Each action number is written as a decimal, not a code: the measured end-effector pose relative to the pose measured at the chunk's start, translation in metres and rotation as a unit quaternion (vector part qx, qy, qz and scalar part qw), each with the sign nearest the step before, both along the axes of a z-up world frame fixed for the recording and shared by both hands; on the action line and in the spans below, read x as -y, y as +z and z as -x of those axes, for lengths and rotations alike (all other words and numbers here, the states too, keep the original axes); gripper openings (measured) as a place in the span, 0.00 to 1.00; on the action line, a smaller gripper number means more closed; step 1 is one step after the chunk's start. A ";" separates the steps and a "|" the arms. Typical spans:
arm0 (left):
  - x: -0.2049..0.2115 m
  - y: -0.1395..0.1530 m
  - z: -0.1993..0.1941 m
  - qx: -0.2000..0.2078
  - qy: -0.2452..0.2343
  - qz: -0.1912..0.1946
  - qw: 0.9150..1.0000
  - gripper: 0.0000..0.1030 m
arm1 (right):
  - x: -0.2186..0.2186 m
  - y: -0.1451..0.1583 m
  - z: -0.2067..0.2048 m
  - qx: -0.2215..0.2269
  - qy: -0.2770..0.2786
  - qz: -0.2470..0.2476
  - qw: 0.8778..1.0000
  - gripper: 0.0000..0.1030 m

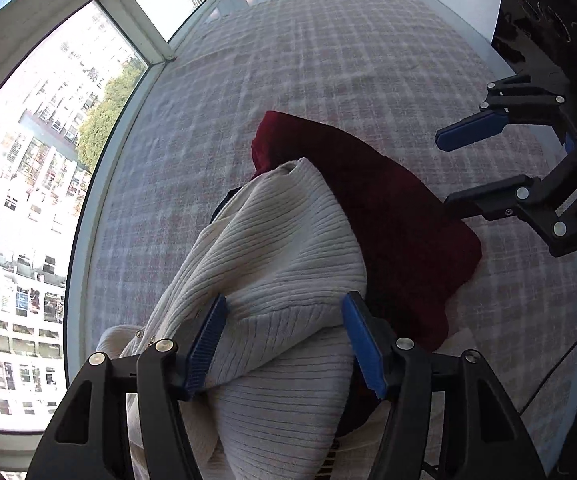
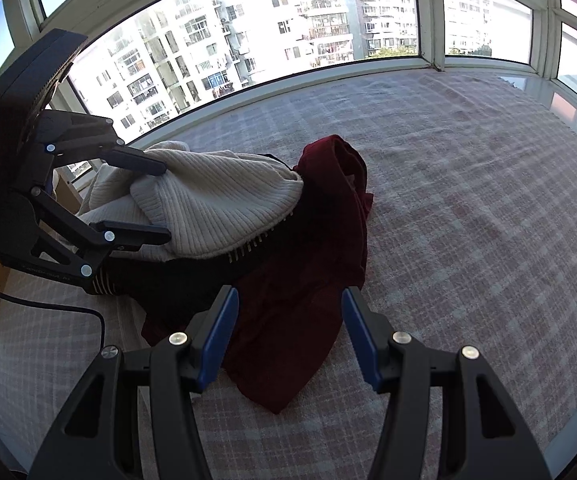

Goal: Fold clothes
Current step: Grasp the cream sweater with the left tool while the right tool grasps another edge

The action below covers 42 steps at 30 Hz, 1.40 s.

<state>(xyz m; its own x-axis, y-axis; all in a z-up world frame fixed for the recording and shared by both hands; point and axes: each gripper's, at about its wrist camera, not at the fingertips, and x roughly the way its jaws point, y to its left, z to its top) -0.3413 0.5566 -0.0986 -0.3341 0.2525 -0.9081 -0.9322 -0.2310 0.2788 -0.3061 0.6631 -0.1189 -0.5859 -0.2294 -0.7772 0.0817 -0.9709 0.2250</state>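
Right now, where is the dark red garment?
In the right wrist view, the dark red garment lies crumpled on the plaid cover, partly under the cream ribbed sweater.

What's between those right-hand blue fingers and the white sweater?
In the right wrist view, the dark red garment and a black striped garment lie between the open right gripper and the white sweater.

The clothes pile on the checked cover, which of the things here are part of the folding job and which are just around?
Part of the job:
cream ribbed sweater
dark red garment
black garment with striped trim
left claw, open around the sweater
right claw, open

Just around:
checked cover
windows
black cable
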 end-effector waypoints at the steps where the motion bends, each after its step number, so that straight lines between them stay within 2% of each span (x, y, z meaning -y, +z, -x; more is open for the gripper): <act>1: -0.001 -0.003 0.001 -0.005 -0.005 0.007 1.000 0.58 | -0.001 -0.001 0.000 0.004 -0.001 0.007 1.000 0.52; 4: -0.005 -0.016 0.005 -0.010 -0.022 0.031 0.999 0.56 | -0.001 -0.001 0.000 0.007 -0.001 0.015 1.000 0.52; 6: -0.005 -0.024 0.007 -0.005 -0.032 0.044 0.999 0.50 | 0.000 0.000 0.000 0.006 0.000 0.009 1.000 0.52; 8: -0.006 -0.028 0.013 0.016 -0.028 0.040 0.999 0.44 | 0.000 0.001 0.001 0.005 0.000 0.007 1.000 0.52; 12: -0.003 -0.025 0.029 0.073 -0.007 0.014 0.997 0.21 | 0.001 0.001 0.003 0.006 -0.003 0.007 1.000 0.52; 14: 0.001 -0.020 0.035 0.090 0.006 -0.004 0.996 0.18 | 0.002 0.000 0.004 0.007 -0.004 0.008 1.000 0.52; 19: 0.011 0.000 0.040 0.106 0.023 -0.041 0.993 0.16 | 0.005 -0.001 0.007 0.008 -0.002 0.001 1.000 0.52; 23: 0.036 0.042 0.056 0.112 0.057 -0.111 0.986 0.15 | 0.007 0.000 0.011 0.008 0.002 0.001 1.000 0.52; 27: 0.066 0.081 0.065 0.101 0.080 -0.165 0.978 0.15 | 0.015 0.004 0.018 0.000 0.012 0.006 1.000 0.52; 31: 0.094 0.108 0.069 0.086 0.102 -0.194 0.972 0.15 | 0.024 0.006 0.033 -0.005 0.011 0.010 1.000 0.52; 37: 0.119 0.121 0.074 0.069 0.131 -0.216 0.965 0.15 | 0.039 0.004 0.054 0.009 0.010 0.056 0.998 0.56; 42: 0.134 0.129 0.078 0.059 0.141 -0.232 0.961 0.15 | 0.061 -0.001 0.045 0.021 0.014 0.080 0.996 0.57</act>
